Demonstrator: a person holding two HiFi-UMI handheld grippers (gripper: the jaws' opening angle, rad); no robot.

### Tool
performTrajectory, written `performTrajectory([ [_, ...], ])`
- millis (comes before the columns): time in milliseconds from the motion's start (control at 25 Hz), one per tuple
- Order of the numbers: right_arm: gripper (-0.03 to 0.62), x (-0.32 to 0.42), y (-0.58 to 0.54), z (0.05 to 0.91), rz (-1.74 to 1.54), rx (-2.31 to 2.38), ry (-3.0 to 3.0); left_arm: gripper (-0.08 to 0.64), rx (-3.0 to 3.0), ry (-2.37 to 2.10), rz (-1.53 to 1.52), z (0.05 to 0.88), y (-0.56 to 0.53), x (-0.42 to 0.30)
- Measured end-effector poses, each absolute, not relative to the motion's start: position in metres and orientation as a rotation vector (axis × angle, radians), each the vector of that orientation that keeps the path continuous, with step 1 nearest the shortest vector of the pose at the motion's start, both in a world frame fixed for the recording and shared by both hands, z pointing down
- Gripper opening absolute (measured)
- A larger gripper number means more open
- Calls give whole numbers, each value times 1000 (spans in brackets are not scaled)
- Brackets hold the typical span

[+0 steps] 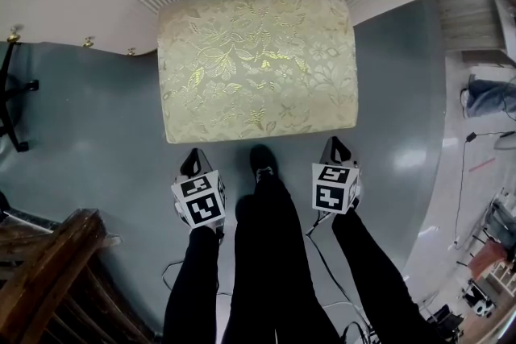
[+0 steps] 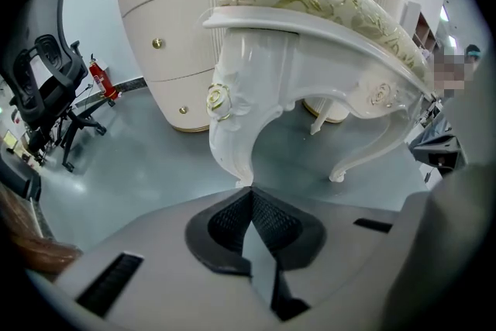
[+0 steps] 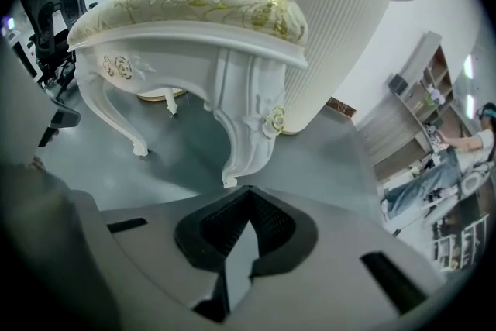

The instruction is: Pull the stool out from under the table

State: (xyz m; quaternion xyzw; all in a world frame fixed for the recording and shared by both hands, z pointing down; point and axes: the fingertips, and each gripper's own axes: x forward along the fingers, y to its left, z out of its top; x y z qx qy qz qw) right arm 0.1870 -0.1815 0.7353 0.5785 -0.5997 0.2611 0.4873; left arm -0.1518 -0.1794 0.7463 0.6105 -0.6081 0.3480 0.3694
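Grey floor [image 1: 97, 109] bears stool [image 1: 258, 64] just beyond left gripper [image 1: 193, 159], right gripper [image 1: 334, 147].

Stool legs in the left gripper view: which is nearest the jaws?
The front leg with the gold-edged rose, its foot just beyond the left gripper's shut tips; the other legs stand farther back.

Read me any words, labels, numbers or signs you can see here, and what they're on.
No text can be read.
Cubes on left claw and right claw: square marker patterns, no letters.
Red fire extinguisher: any label too small to read.
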Motion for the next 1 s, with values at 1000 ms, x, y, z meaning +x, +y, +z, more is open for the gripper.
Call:
performTrajectory([
  [1000,2,177,-181,734,714,1354,-1520,8,1570,-1527,856,744,-184,-141],
])
